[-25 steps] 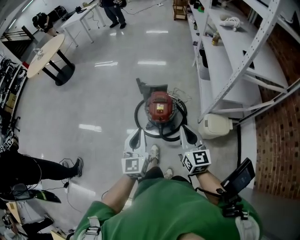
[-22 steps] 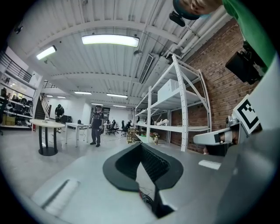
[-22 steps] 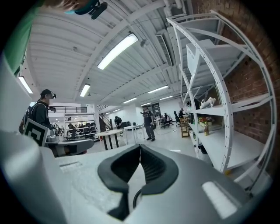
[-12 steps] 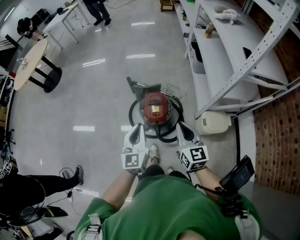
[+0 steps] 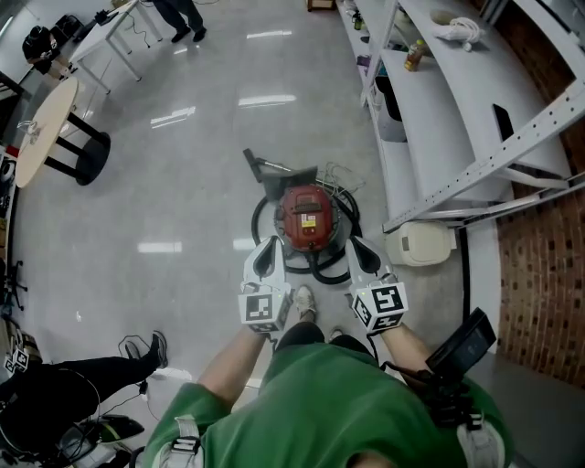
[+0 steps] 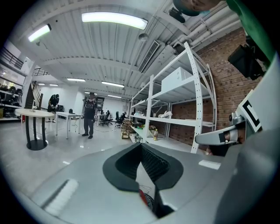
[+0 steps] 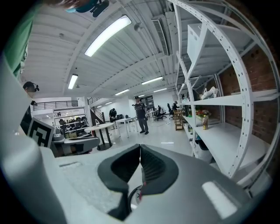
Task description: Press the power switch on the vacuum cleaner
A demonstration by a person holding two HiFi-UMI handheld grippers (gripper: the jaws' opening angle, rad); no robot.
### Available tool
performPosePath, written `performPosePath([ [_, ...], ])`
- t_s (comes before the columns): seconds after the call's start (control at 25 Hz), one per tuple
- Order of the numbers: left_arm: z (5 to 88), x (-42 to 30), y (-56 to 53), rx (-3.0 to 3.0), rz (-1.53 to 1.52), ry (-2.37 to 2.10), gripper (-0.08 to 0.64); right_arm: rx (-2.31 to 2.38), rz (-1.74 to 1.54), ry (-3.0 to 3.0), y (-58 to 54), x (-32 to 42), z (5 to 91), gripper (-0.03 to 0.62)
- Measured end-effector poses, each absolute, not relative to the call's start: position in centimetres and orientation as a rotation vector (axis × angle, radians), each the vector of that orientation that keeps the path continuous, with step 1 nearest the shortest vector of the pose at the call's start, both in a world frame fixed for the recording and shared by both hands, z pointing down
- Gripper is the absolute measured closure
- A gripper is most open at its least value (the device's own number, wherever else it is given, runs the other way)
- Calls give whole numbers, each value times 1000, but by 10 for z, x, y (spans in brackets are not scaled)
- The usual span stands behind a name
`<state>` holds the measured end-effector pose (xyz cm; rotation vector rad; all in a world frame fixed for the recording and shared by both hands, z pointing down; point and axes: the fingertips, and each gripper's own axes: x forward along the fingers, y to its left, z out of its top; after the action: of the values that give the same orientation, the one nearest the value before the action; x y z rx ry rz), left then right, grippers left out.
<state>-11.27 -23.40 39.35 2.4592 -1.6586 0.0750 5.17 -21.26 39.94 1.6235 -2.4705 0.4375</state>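
Observation:
The vacuum cleaner (image 5: pixel 306 218) is a round red canister on the floor, ringed by a black hose (image 5: pixel 331 265), with a dark nozzle (image 5: pixel 274 171) behind it. A pale label shows on its top; I cannot pick out a switch. My left gripper (image 5: pixel 266 260) hangs just near-left of the canister and my right gripper (image 5: pixel 360 256) just near-right, both above it and apart from it. In the left gripper view the gripper (image 6: pixel 141 147) has its jaws meeting at the tips, with a sliver of red vacuum (image 6: pixel 142 196) below. The right gripper (image 7: pixel 140 148) looks the same, empty.
White shelving (image 5: pixel 439 119) runs along the right, with a beige box (image 5: pixel 420 244) on the floor under it next to the vacuum. A round table (image 5: pixel 41 128) stands far left. One person's legs (image 5: pixel 82 377) lie at lower left; another person (image 5: pixel 178 16) stands far off.
Both grippers have edged forward toward the vacuum, which now sits closer between them. The view has shifted slightly; the person at lower left has slid further down the frame.

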Motion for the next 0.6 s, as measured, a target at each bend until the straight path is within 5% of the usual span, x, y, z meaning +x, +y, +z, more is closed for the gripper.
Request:
performPosePath([
  [0.6, 441, -145, -300, 2429, 171, -1569, 552, 1641, 489, -2368, -273, 23, 422, 588],
])
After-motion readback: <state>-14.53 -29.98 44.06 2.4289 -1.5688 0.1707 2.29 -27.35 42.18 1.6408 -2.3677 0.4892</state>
